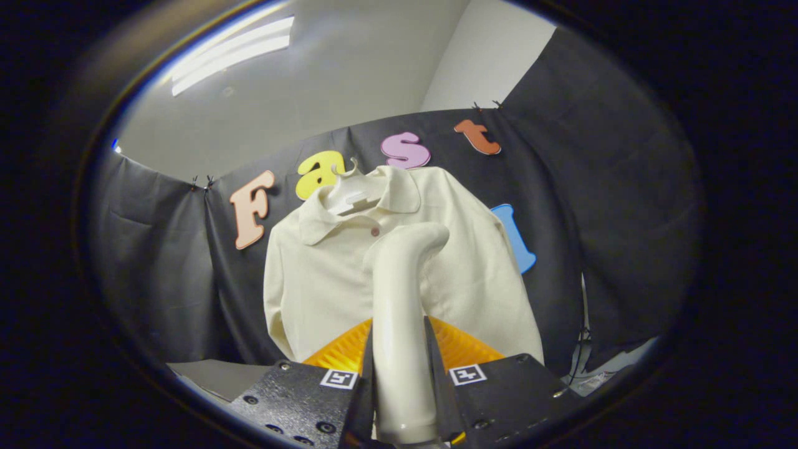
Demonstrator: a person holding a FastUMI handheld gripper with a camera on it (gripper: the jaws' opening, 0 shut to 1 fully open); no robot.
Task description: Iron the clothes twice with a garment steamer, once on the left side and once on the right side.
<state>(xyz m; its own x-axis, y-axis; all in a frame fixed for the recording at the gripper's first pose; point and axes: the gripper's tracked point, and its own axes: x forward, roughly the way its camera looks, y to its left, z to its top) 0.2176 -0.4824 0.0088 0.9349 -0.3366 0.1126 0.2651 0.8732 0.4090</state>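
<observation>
Illumination came from a ceiling light strip [230, 53] at 11 o'clock, glaring white; the scene was evenly lit, sharp centrally, with fisheye curvature and blur toward the rim.

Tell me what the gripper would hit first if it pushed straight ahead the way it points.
The gripper, shut on the steamer, would likely press the steamer's curved head into the cream shirt hanging ahead, near the chest; the remaining gap is unclear.
</observation>
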